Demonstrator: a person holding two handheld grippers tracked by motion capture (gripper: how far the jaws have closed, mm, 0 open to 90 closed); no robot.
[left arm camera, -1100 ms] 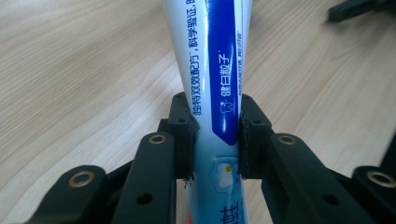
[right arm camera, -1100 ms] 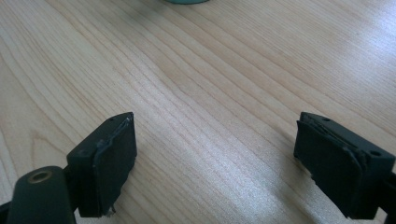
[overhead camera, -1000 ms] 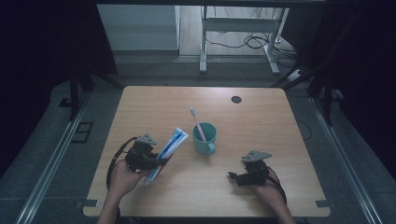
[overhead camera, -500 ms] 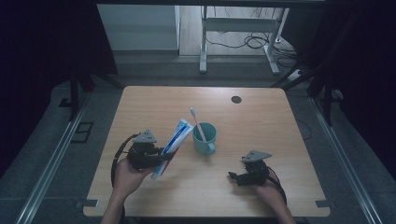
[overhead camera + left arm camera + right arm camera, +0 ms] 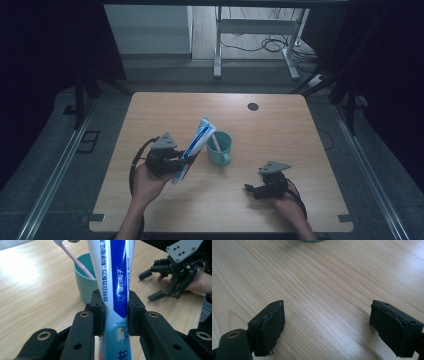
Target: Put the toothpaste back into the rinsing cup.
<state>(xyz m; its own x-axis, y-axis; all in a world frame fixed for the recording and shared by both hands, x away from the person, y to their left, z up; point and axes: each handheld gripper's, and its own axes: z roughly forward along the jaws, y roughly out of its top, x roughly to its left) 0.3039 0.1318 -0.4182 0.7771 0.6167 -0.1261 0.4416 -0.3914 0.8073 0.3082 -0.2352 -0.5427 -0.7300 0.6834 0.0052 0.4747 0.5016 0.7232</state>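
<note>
A white and blue toothpaste tube (image 5: 197,145) (image 5: 117,285) is lifted off the table, tilted with its upper end towards the cup. My left gripper (image 5: 172,162) (image 5: 115,312) is shut on its lower part, both pads pressing its sides. Right of the tube stands a teal cup (image 5: 220,148) (image 5: 86,277) with a pink toothbrush (image 5: 75,257) leaning in it. My right gripper (image 5: 252,189) (image 5: 327,327) rests low at the table's front right, open, with bare wood between its fingers.
The wooden table (image 5: 280,135) has a round dark cable hole (image 5: 253,106) near its far edge. Beyond the table stand a white desk frame (image 5: 250,30) and loose cables on the floor. Dark floor rails flank both sides.
My left gripper has risen with the toothpaste tube, and the tube has swung more upright, its top nearer the cup. The right gripper has stayed where it was.
</note>
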